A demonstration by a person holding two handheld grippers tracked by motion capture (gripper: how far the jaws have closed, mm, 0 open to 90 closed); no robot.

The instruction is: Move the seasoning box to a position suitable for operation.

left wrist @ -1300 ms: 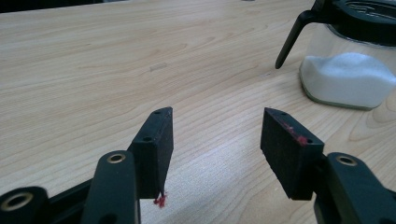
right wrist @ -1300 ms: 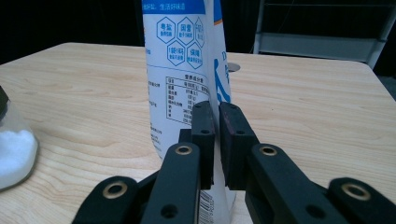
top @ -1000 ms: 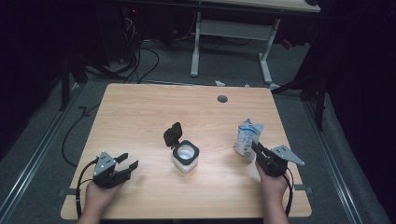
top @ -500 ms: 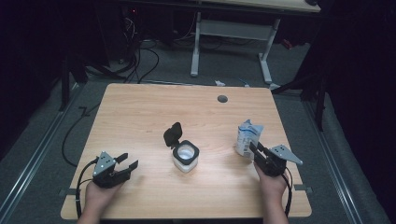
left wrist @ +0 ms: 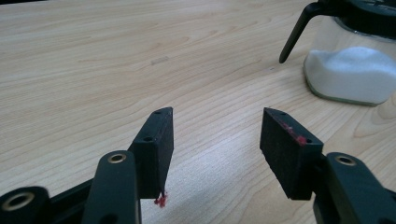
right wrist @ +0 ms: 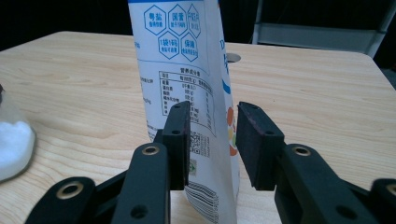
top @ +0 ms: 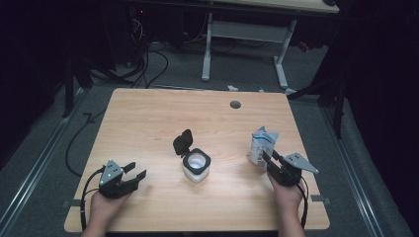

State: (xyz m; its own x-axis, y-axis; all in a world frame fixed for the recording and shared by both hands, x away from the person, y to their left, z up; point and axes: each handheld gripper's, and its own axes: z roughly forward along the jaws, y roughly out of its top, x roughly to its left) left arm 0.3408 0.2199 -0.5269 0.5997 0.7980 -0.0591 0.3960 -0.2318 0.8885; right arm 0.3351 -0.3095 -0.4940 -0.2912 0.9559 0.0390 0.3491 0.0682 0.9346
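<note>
- Pouch (right wrist: pixel 187 79): upright on the worktop (top: pixel 148 118), top cut off in the right gripper view.
- Right claw (right wrist: pixel 212 140): part-open around its edge; contact unclear.
- Left claw (left wrist: pixel 215 140): wide open, empty.
- Jar (top: pixel 196 165): lid flipped open.

On the wooden table (top: pixel 148 118), a small clear jar (top: pixel 196 165) of white powder stands near the middle with its black flip lid (top: pixel 182 143) swung open to the far left, and a white and blue pouch (top: pixel 262 145) stands upright to its right. The left hand-held gripper (top: pixel 132 177) sits at the near left, jaws spread over bare wood, well apart from the jar. The right hand-held gripper (top: pixel 267 159) reaches the pouch's near edge from the near right, and a grommet hole (top: pixel 235 104) marks the table's far side.
</note>
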